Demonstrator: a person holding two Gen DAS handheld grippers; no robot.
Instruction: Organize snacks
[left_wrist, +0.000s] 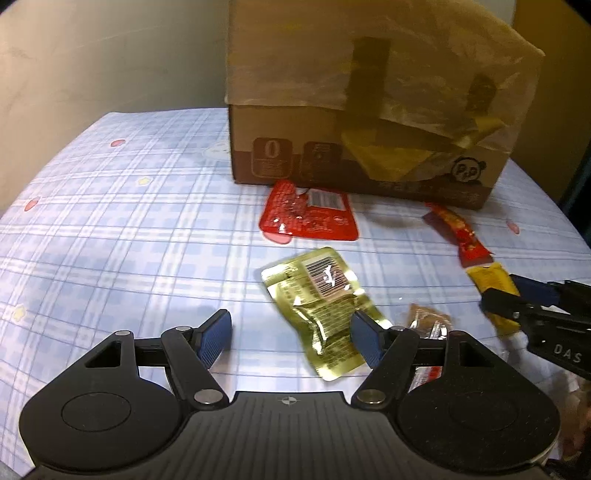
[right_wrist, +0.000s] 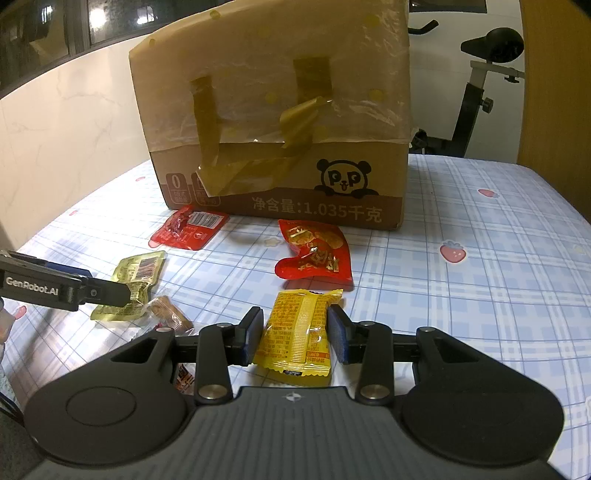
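Note:
Snack packets lie on a blue checked tablecloth (left_wrist: 110, 221) in front of a cardboard box (left_wrist: 369, 103). My left gripper (left_wrist: 290, 338) is open low over the cloth; a gold packet (left_wrist: 321, 306) lies just ahead, its lower part by the right finger. My right gripper (right_wrist: 295, 334) has its jaws on either side of a yellow packet (right_wrist: 299, 332), close to it; whether they press it I cannot tell. That yellow packet (left_wrist: 493, 286) also shows in the left wrist view. A red packet (left_wrist: 310, 216) and a red stick packet (left_wrist: 458, 232) lie near the box.
The box (right_wrist: 280, 122) has a panda logo and loose yellow tape. A second red packet (right_wrist: 317, 251) and a small brown wrapped sweet (right_wrist: 168, 310) lie on the cloth. An exercise bike (right_wrist: 476, 85) stands behind the table at the right.

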